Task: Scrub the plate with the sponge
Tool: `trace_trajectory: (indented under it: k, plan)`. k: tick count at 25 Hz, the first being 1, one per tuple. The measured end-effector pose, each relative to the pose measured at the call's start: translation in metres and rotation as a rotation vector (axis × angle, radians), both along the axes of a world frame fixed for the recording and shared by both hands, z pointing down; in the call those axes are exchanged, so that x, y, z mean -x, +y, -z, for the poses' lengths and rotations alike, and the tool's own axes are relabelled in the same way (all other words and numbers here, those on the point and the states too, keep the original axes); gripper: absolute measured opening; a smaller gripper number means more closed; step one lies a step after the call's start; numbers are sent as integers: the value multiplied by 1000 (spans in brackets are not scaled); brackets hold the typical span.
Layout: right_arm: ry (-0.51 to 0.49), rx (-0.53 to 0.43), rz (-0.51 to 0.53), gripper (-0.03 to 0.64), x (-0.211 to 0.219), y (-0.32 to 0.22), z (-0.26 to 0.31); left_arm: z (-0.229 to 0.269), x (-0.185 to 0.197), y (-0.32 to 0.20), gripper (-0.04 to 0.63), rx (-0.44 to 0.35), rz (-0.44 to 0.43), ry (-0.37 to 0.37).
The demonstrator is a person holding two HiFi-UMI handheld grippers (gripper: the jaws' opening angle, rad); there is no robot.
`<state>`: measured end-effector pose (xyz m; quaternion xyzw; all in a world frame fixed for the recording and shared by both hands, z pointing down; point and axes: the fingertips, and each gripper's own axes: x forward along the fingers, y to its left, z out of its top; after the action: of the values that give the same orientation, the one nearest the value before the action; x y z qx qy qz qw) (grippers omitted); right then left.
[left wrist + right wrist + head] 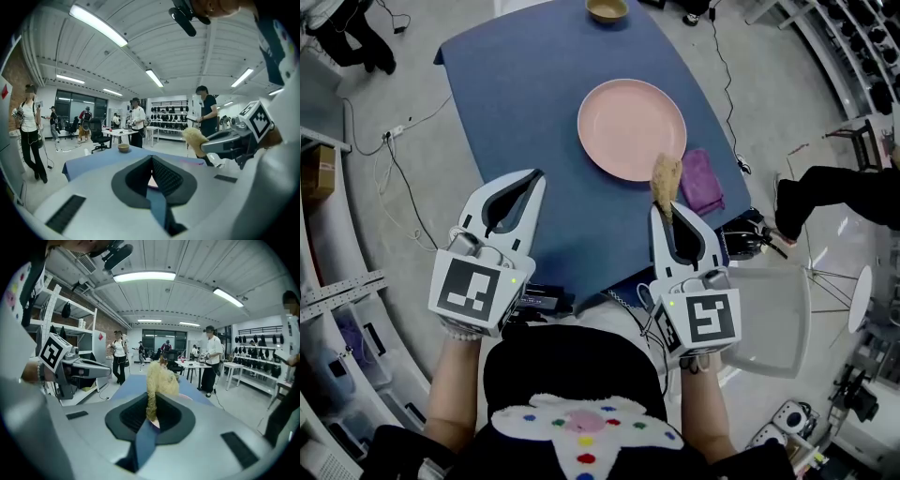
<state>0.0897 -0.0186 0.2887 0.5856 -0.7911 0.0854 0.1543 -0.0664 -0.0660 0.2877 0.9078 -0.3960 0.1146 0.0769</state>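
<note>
A round pink plate [631,128] lies on the blue table [534,112]. My right gripper [664,208] is shut on a tan, fuzzy sponge [665,180], held above the plate's near right rim; in the right gripper view the sponge [159,380] sticks up from the closed jaws. My left gripper [534,175] is shut and holds nothing, raised over the table's near left part. From the left gripper view I see the right gripper with the sponge [194,139] at the right.
A purple cloth [701,182] lies right of the plate near the table's edge. A small wooden bowl [607,9] stands at the far end. A white chair [769,319] stands at the right. Cables run over the floor. People stand in the room behind.
</note>
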Motion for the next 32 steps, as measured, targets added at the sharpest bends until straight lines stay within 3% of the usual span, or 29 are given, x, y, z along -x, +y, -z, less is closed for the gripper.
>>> trace_trajectory:
  k: [32]
  plan:
    - [-4,34,-3,38,2,8,-12,1,5,2,11,20,13,21]
